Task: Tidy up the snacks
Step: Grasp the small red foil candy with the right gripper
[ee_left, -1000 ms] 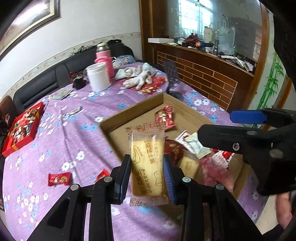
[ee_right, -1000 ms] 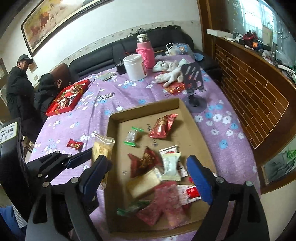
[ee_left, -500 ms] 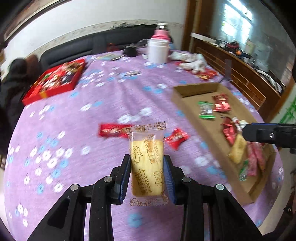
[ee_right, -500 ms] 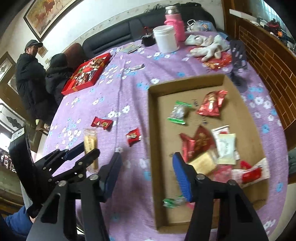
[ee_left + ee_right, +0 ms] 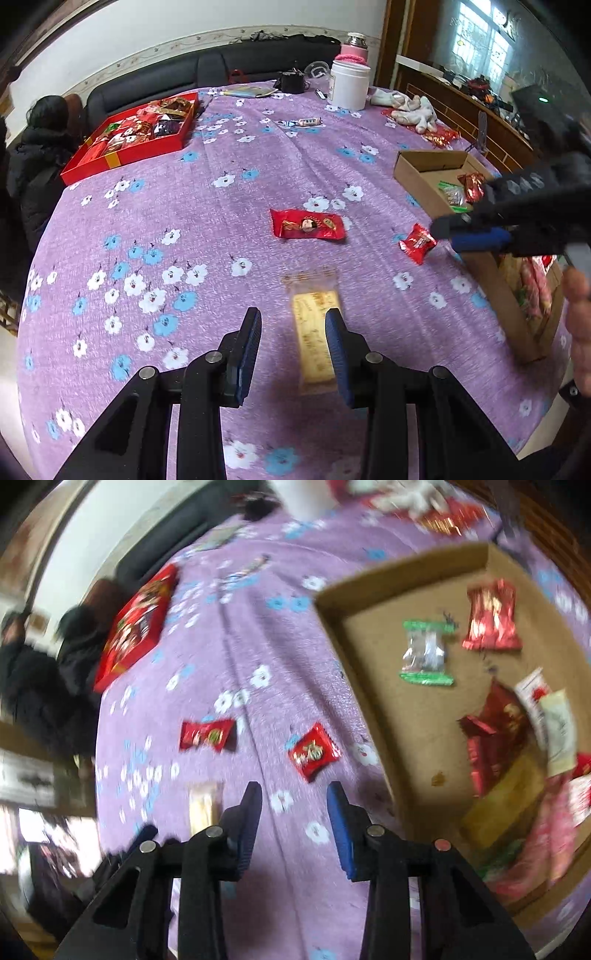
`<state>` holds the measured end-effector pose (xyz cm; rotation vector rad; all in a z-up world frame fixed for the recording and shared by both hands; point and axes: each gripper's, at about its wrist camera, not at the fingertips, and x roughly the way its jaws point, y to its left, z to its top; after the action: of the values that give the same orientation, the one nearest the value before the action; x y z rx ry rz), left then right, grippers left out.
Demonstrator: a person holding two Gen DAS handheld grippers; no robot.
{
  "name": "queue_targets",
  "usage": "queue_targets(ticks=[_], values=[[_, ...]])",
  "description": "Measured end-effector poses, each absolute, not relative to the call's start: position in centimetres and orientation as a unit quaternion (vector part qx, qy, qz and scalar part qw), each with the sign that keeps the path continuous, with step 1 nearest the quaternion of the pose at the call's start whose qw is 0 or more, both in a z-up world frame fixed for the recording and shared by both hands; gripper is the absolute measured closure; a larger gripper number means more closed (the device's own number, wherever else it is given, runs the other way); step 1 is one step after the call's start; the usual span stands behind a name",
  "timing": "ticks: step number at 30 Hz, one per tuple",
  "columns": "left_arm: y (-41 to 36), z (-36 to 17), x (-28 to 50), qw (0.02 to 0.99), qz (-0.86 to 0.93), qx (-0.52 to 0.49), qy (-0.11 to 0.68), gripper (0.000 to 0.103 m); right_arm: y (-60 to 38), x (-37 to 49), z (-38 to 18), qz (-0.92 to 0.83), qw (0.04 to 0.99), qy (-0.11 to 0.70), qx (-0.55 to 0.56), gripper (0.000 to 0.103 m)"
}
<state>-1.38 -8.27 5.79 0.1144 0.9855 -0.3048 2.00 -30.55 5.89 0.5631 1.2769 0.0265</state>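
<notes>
One biscuit packet (image 5: 314, 332), earlier clamped in left gripper (image 5: 293, 350), lay on desk (image 5: 221, 206) between parted jaws, beside the right one. Right gripper (image 5: 294, 825) had just been closing, empty, above desk beside cardboard box (image 5: 369, 686).

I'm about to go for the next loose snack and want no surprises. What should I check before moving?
1. Biscuit packet free of left gripper: ok, a gap shows beside one pad.
2. Right gripper empty: ok. Its jaws have just been closing, with only cloth between them.
3. Small red candy within reach: ok, just ahead of the right gripper, outside the box.
4. Cardboard box has room: ok, bare floor shows.
5. Right wrist view sharp: not ok, blurred.
</notes>
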Motion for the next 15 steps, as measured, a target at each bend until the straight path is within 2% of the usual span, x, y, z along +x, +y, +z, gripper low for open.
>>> queue_targets(ticks=[6,13,14,15], values=[[-7.4,5.5,-0.1,0.862,-0.164,0.059,0.477,0.065,-29.5,4.2,4.0,-0.030,0.752,0.605,0.259,0.067],[-7.0,5.2,1.1,0.854,-0.183,0.054,0.484,0.065,-27.6,5.9,3.4,-0.054,0.763,0.615,0.192,0.067],[-7.0,5.2,1.3,0.854,-0.184,0.053,0.484,0.065,-27.4,6.1,3.4,-0.055,0.763,0.617,0.184,0.067],[-7.0,5.1,1.6,0.853,-0.185,0.051,0.485,0.059,-27.2,6.3,3.5,-0.053,0.765,0.618,0.175,0.069]])
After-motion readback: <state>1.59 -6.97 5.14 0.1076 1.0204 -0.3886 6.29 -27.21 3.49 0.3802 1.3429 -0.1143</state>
